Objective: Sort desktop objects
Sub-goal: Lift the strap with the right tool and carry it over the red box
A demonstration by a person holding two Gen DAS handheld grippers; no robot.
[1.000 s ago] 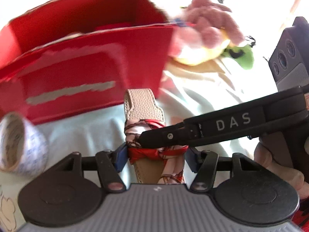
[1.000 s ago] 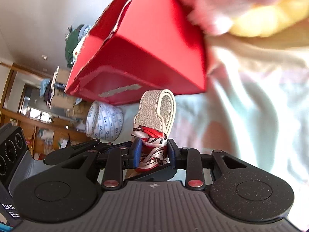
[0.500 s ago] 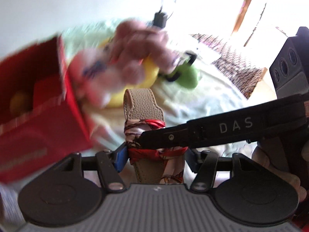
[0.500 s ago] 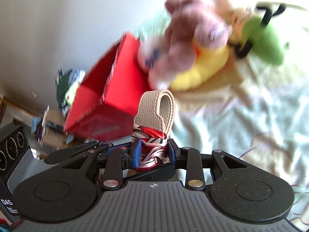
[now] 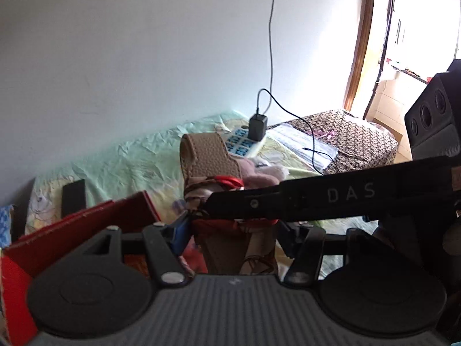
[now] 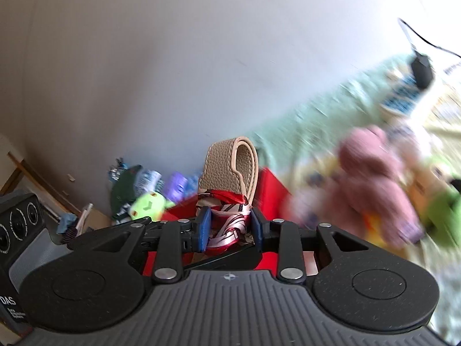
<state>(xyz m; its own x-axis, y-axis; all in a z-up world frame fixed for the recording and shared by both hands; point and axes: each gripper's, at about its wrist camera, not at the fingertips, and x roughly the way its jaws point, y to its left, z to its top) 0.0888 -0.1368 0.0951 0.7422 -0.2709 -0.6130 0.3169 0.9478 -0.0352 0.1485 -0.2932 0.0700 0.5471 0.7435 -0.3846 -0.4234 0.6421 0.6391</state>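
Both grippers, left (image 5: 230,230) & right (image 6: 229,225), pinch one pebbled beige leather strap (image 6: 227,170) w/ silky red scarf (image 6: 230,216). Red cardboard box (image 5: 86,225) just below, rim open.

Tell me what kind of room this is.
Most likely a bedroom in a home: a wrinkled printed sheet covers the surface against the wall, a pink soft toy lies on it, and a charger sits plugged in near a bright doorway.

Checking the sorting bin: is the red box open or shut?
Open. The red box shows bare top edges with no lid over them, and its inside is visible behind the left tool's fingers.
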